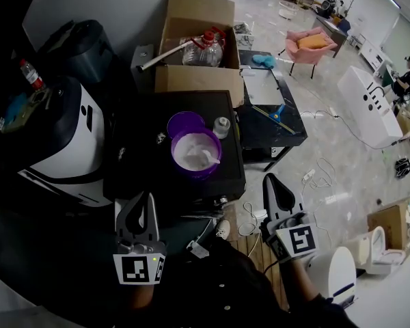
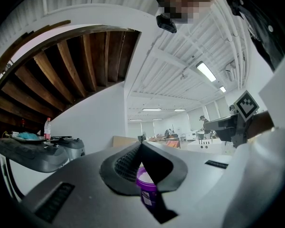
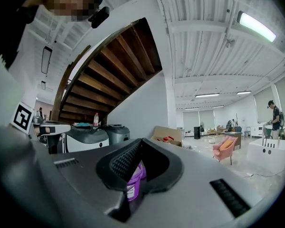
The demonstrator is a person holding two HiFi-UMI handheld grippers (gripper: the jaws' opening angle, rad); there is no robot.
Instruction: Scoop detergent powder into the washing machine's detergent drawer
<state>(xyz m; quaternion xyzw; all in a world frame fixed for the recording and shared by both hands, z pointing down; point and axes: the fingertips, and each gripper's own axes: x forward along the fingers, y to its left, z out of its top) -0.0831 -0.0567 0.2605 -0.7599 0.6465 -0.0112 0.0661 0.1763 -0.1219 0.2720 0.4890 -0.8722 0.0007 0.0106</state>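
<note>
Head view: high, facing forward and steeply down on the black surface (image 1: 137,156); purple tub (image 1: 172,154) mid-frame, left tongs (image 1: 149,195) and right tongs (image 1: 268,178) near the bottom edge.
Left gripper view: low, level, sighting along its own jaws; tub close ahead.
Right gripper view: same setting, from the tub's other side.
Shared: all 3 views hold the tub and the cardboard box (image 1: 198,77); head and right gripper views also share the pink chair (image 1: 307,43).

Glossy plastic tub (image 1: 175,157) — matt cardboard box (image 1: 198,79)
</note>
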